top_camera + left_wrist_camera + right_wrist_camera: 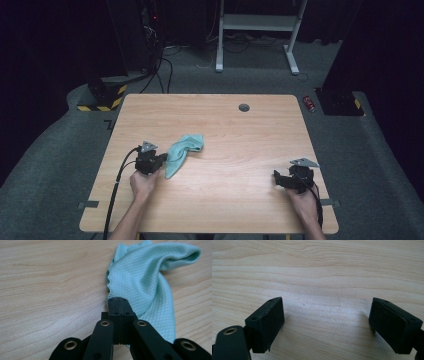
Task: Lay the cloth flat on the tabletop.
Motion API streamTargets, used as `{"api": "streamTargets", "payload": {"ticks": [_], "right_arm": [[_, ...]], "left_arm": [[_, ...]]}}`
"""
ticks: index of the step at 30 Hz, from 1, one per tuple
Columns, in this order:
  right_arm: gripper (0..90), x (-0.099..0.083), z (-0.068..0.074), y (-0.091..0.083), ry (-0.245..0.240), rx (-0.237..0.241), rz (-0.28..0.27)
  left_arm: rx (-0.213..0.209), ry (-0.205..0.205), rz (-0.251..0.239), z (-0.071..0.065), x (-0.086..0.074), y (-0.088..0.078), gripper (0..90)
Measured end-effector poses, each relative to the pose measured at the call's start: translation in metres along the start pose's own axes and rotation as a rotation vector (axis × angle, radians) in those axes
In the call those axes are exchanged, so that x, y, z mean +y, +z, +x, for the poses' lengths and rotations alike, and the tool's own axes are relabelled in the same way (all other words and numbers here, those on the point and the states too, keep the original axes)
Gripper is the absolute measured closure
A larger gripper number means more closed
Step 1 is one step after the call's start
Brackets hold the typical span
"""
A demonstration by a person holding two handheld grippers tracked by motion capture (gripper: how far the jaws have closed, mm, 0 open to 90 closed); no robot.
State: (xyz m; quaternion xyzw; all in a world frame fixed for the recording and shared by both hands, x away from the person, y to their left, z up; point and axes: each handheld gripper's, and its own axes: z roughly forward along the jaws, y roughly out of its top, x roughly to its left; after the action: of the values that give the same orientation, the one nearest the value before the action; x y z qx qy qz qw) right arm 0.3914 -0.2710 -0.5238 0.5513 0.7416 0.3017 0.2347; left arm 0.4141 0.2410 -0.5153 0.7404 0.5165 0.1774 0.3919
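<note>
A teal waffle-weave cloth [182, 150] lies crumpled left of centre on the wooden table [225, 210]. My left gripper [162, 159] sits at the cloth's lower left edge. In the left gripper view the jaws of the left gripper [117, 300] are pressed together, pinching the hemmed edge of the cloth [142, 282], which drapes away to the right. My right gripper [276, 179] rests near the table's right front, far from the cloth. Its jaws stand wide apart in the right gripper view, where the right gripper [327, 322] has only bare wood between them.
A round cable hole [244, 107] sits near the table's far edge. On the floor beyond are a red can [308, 103], a white desk frame [257, 22], a yellow-black striped block [102, 97] and cables.
</note>
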Motion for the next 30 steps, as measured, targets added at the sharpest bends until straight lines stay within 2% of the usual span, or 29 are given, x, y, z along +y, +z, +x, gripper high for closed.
{"api": "streamTargets", "payload": {"ticks": [3, 5, 7, 10, 13, 16, 19, 24, 30], "right_arm": [[16.1, 0.0, 0.0, 0.0, -0.012, 0.012, -0.003], [21.5, 0.001, 0.0, -0.002, -0.022, 0.02, 0.0], [25.1, 0.003, 0.002, -0.003, -0.034, 0.027, 0.017], [26.4, 0.004, 0.003, -0.004, -0.042, 0.037, 0.027], [32.4, 0.003, 0.003, -0.007, -0.046, 0.038, 0.033], [38.7, 0.003, 0.006, -0.009, -0.054, 0.045, 0.036], [44.7, 0.003, 0.007, -0.013, -0.056, 0.056, 0.015], [51.5, 0.004, 0.01, -0.018, -0.046, 0.108, -0.022], [55.4, 0.01, 0.021, -0.02, -0.08, 0.154, -0.055]], "left_arm": [[-0.05, -0.021, -0.032, -0.001, 0.003, -0.006, 90.0], [-0.079, -0.024, -0.031, -0.004, 0.006, -0.008, 90.0], [-0.09, 0.021, -0.016, -0.01, 0.011, -0.009, 90.0], [-0.129, 0.066, -0.027, -0.025, 0.02, -0.011, 90.0], [-0.17, 0.088, -0.042, -0.039, 0.026, -0.011, 90.0], [-0.211, 0.126, -0.031, -0.055, 0.03, -0.008, 90.0], [-0.251, 0.154, -0.013, -0.072, 0.03, -0.004, 90.0], [-0.304, 0.189, 0.014, -0.097, 0.03, 0.006, 90.0], [-0.325, 0.256, 0.059, -0.128, 0.029, 0.024, 90.0]]}}
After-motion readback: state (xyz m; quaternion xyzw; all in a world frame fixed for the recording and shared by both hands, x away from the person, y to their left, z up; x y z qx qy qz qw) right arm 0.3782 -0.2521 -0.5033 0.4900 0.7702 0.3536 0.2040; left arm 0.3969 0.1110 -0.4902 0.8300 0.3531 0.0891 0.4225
